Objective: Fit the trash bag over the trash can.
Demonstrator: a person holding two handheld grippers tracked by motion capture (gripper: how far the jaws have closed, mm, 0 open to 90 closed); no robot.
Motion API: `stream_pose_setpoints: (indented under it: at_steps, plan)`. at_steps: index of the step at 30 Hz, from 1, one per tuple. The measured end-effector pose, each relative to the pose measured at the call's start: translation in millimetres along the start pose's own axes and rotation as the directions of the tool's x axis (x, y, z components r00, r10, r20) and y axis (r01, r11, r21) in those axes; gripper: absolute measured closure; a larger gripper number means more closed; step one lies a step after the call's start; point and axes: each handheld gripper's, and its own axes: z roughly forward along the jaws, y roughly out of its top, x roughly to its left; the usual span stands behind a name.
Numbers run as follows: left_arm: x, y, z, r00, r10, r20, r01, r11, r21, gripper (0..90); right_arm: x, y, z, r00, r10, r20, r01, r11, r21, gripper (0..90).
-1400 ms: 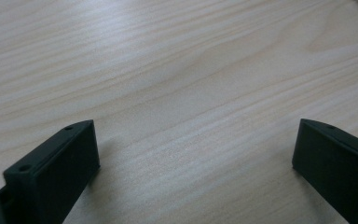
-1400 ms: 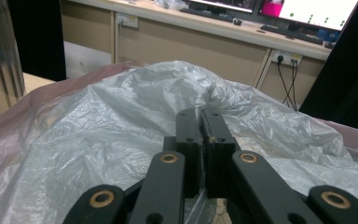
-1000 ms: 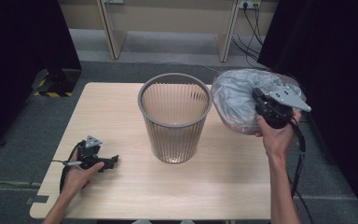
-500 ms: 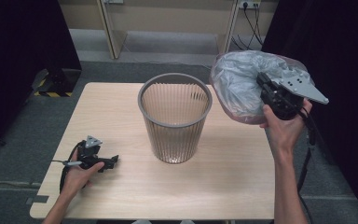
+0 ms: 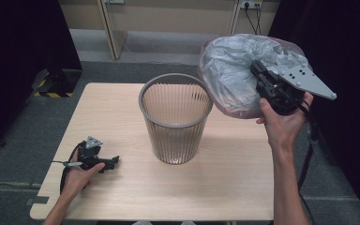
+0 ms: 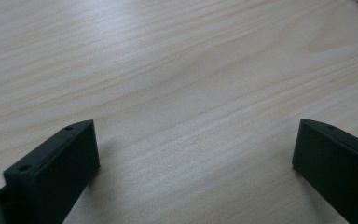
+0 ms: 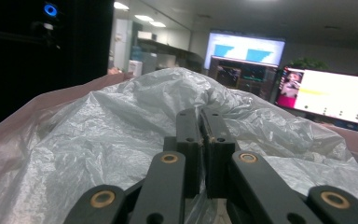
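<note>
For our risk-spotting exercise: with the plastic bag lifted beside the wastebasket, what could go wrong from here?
1. The right gripper pinches just a fold of the plastic bag; the thin film might slip or tear.
2. The loose bag could brush the wastebasket and tip it, since the left gripper rests open on the table, not steadying it.

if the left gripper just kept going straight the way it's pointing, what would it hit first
Probably the wastebasket. The left gripper rests low on the table, jaws open and pointing across bare wood toward the basket's base. The line might pass just in front of it; the high view leaves that unclear.
</note>
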Motion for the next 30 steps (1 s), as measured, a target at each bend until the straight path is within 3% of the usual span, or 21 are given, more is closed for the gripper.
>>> stream_pose_setpoints:
  at_steps: [10, 20, 30]
  plan:
    - [0.1, -0.2, -0.1, 1.0, 0.002, 0.002, -0.002, 1.0, 0.0, 0.0, 26.1, 21.4, -1.9, 0.9956, -0.006, -0.093, 0.0, 0.997, -0.071, 87.0]
    - [0.0, -0.3, -0.2, 1.0, 0.001, 0.002, -0.001, 1.0, -0.001, 0.0, 40.9, 29.6, -4.4, 0.9872, 0.003, -0.16, -0.019, 0.995, -0.102, 87.0]
    - [0.0, -0.4, -0.5, 1.0, 0.002, 0.003, -0.002, 1.0, 0.0, 0.0, 59.3, 21.5, -2.8, 0.9599, 0.044, -0.277, -0.068, 0.994, -0.08, 87.0]
